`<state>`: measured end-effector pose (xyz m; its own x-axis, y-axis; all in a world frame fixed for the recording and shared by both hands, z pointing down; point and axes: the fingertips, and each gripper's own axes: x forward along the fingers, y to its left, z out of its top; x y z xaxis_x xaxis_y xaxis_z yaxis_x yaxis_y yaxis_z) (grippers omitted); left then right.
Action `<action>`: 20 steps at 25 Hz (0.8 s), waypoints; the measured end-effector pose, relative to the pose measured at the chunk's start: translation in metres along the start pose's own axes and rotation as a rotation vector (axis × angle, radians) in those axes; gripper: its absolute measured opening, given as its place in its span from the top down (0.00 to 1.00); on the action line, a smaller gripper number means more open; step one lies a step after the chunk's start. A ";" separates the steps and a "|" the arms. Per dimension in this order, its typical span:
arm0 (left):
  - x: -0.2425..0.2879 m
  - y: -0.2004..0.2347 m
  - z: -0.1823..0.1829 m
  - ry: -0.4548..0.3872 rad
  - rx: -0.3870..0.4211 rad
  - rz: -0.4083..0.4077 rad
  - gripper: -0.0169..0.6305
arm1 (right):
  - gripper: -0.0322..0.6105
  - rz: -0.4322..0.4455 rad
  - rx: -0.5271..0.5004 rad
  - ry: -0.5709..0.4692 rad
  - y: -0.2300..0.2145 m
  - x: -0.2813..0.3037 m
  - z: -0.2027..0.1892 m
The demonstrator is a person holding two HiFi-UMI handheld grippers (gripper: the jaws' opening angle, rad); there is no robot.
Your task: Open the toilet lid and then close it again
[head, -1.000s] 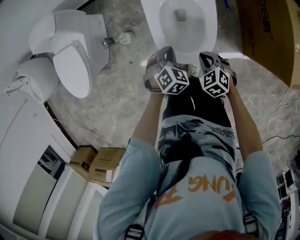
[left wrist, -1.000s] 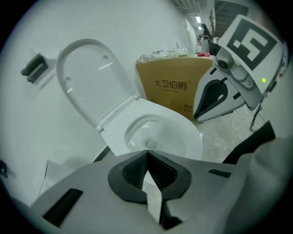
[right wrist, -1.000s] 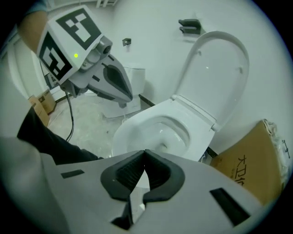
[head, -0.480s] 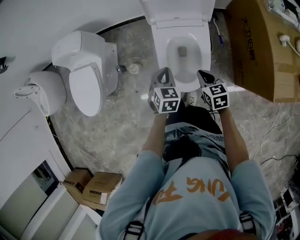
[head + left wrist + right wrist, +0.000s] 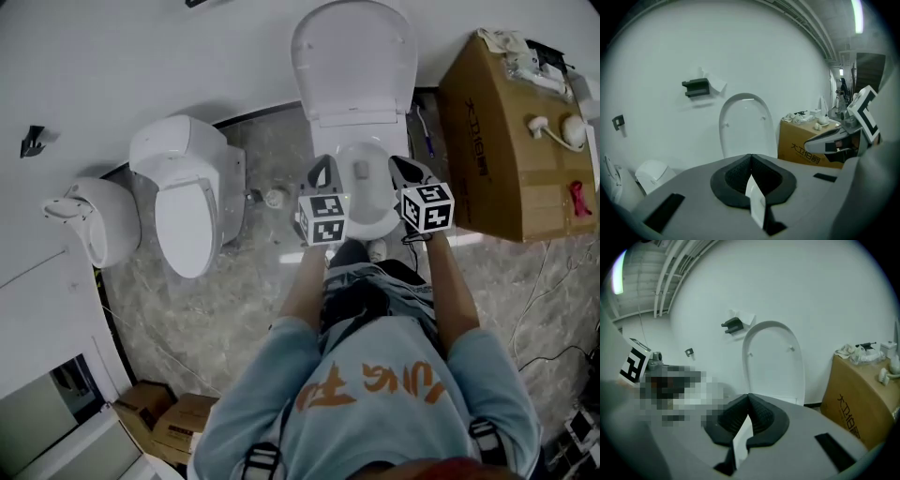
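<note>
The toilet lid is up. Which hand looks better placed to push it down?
Left, probably: the raised lid stands straight ahead of the left gripper, slightly off-centre for the right gripper. Both are shut and not touching it.

toilet bowl [image 5: 362, 192]: front rim hidden | clutter [image 5: 514, 45] on cardboard box [image 5: 497, 150]: unidentifiable

Toilet lid [image 5: 354, 56]: smooth white plastic look, glossy.
Toilet bowl [image 5: 367, 228]: white glaze, shiny.
Floor [image 5: 234, 300]: grey veined stone, polished, with glare.
Cardboard box [image 5: 487, 141], right: brown card, matt.
Far wall [image 5: 141, 56]: white, smooth, matt.
Left gripper [image 5: 751, 157], right gripper [image 5: 748, 397]: matt grey plastic shells.
Pads [image 5: 736, 178]: black, finely ribbed.
Shirt [image 5: 375, 422], near: pale blue cloth.
</note>
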<state>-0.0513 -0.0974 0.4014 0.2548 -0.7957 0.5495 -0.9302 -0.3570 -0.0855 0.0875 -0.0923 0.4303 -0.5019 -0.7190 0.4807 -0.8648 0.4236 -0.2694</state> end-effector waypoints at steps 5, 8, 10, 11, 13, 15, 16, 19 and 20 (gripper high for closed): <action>0.016 0.024 0.052 -0.076 0.035 0.025 0.93 | 0.93 -0.058 -0.079 -0.092 -0.015 0.009 0.063; 0.027 0.036 0.085 -0.119 0.064 0.023 0.93 | 0.93 -0.101 -0.117 -0.135 -0.024 0.017 0.097; 0.038 0.041 0.107 -0.146 0.089 0.017 0.93 | 0.93 -0.125 -0.136 -0.165 -0.032 0.024 0.120; 0.043 0.044 0.117 -0.158 0.103 0.014 0.93 | 0.93 -0.134 -0.145 -0.179 -0.034 0.027 0.131; 0.054 0.050 0.140 -0.183 0.132 0.007 0.93 | 0.93 -0.149 -0.169 -0.205 -0.039 0.036 0.154; 0.067 0.055 0.162 -0.205 0.161 -0.006 0.93 | 0.93 -0.167 -0.199 -0.227 -0.043 0.046 0.178; 0.074 0.058 0.171 -0.211 0.179 -0.014 0.93 | 0.93 -0.175 -0.215 -0.235 -0.045 0.051 0.189; 0.098 0.068 0.190 -0.210 0.234 -0.035 0.93 | 0.93 -0.193 -0.260 -0.251 -0.050 0.068 0.218; 0.106 0.071 0.196 -0.208 0.252 -0.040 0.93 | 0.92 -0.199 -0.273 -0.253 -0.053 0.074 0.226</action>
<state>-0.0384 -0.3029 0.2903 0.3625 -0.8520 0.3777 -0.8304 -0.4793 -0.2840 0.0939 -0.2924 0.2911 -0.3410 -0.8998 0.2722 -0.9280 0.3685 0.0556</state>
